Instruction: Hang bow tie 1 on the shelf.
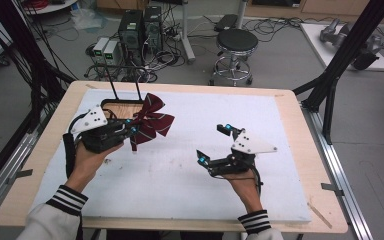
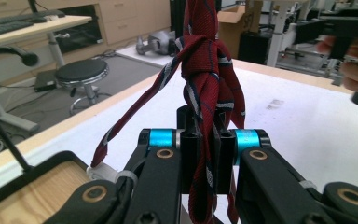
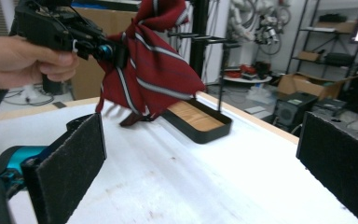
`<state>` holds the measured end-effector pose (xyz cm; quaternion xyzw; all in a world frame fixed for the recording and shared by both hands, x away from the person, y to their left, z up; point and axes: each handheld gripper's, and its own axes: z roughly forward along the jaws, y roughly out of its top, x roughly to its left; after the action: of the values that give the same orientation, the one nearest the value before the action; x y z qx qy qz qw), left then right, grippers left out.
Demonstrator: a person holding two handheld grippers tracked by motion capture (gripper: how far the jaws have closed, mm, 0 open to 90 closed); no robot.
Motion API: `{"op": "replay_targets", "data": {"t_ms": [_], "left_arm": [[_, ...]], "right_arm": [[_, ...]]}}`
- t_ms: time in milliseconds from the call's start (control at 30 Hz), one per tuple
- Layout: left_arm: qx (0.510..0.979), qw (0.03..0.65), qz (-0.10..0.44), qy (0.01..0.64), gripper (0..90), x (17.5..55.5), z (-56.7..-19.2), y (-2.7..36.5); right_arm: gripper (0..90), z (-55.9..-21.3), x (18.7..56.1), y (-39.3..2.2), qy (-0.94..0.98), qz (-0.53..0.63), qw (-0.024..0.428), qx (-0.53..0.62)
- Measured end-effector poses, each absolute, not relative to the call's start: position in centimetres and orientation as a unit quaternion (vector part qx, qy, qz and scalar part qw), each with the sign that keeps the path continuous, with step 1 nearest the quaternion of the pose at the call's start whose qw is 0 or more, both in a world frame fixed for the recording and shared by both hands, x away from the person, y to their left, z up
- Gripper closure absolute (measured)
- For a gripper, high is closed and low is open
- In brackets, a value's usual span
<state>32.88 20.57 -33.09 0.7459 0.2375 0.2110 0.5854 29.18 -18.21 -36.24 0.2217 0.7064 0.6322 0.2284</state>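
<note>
1. A white mat (image 1: 180, 165) covers a light wooden table (image 1: 300, 150) in a lab with a stool (image 1: 236, 42) and computers (image 1: 140, 27) behind.
2. The left gripper (image 1: 130, 131), jaws clamped, holds a striped red bow tie (image 1: 152, 122) above the mat, beside a black tray (image 1: 122, 107).
3. The right gripper (image 1: 214, 145) hangs wide open, holding nothing.

Black stool (image 1: 236, 41) and computer towers (image 1: 141, 28) — behind table.

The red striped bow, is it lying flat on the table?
No, the red striped bow hangs in the air above the white table mat, pinched in the left tool.
</note>
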Motion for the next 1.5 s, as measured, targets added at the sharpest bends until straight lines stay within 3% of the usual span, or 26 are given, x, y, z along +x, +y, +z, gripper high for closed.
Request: {"op": "replay_targets", "data": {"t_ms": [500, 1500], "left_arm": [[0.738, 0.576, 0.245, 0.253, 84.8, 36.8, -30.9, 20.9], [0.722, 0.550, 0.292, 0.302, 84.6, 44.6, -28.8, 19.1]], "right_arm": [[0.5, -39.6, 26.2, -25.2, 0.661, 0.640, 0.281, 0.273], [0.5, -43.2, 25.0, -28.6, 0.623, 0.641, 0.317, 0.316]]}}
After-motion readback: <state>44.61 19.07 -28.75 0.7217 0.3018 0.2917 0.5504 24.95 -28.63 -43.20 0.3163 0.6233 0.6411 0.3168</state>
